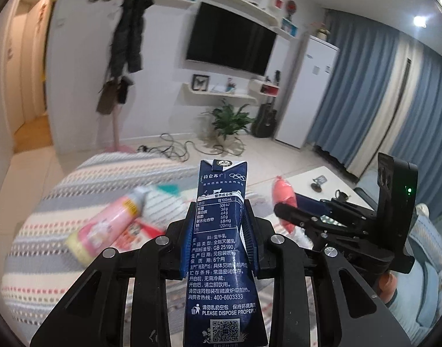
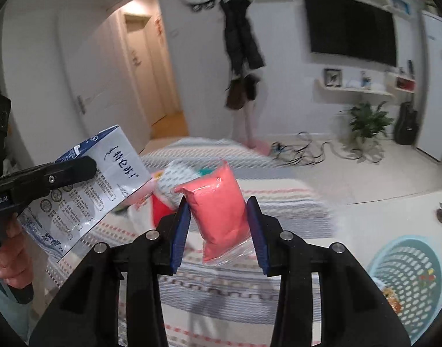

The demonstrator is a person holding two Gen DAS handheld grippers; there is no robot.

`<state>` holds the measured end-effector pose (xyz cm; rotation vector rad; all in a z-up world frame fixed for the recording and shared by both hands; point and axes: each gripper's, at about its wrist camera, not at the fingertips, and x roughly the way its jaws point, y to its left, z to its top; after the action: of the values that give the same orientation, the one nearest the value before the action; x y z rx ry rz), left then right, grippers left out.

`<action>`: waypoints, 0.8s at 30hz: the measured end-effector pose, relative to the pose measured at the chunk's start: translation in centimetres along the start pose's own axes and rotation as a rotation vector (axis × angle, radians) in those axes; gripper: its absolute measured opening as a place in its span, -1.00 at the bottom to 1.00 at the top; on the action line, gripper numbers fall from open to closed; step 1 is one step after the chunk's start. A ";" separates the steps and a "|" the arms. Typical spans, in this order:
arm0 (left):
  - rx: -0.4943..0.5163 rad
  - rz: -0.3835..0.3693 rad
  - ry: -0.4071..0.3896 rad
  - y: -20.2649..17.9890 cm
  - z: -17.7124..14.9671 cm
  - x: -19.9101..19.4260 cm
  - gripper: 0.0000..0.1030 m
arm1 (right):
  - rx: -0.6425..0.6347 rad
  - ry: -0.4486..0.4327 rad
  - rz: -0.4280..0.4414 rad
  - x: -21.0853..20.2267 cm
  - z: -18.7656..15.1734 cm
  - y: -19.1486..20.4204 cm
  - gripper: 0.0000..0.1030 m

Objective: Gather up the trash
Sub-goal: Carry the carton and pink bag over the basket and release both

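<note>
Left gripper (image 1: 218, 231) pinching carton (image 1: 221, 245), right gripper (image 2: 218, 231) pinching pink pouch (image 2: 218, 211). Swing both right over basket (image 2: 394, 260), release low; pouch slippery, keep squeeze.

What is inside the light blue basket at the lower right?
The light blue basket holds some colourful wrappers near its bottom edge. The rest of its inside is cut off by the picture edge.

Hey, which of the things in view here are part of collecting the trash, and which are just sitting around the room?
Part of the job:
- crushed dark blue milk carton, clamped in the left gripper
- pink plastic pouch, between the right gripper's pads
- pale blue perforated plastic basket
- pink plastic bottle on the striped rug

Lying about:
- black wall television
- green potted plant
- black guitar
</note>
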<state>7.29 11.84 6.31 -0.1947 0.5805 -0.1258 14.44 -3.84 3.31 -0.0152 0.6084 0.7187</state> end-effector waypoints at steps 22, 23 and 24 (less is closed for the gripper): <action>0.261 -0.278 0.238 -21.1 0.7 18.2 -0.45 | 0.465 -0.026 -0.431 -8.6 -9.6 -24.4 -0.29; 0.257 -0.288 0.257 -21.6 0.2 19.2 -0.45 | 0.479 -0.013 -0.442 -8.3 -10.1 -25.1 -0.29; 0.252 -0.297 0.274 -21.8 -0.2 20.0 -0.45 | 0.488 -0.004 -0.450 -8.0 -10.5 -25.5 -0.29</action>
<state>22.39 -12.86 0.30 -0.0165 0.7990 -0.5169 20.12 -30.41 -6.01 0.2927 0.7326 0.1237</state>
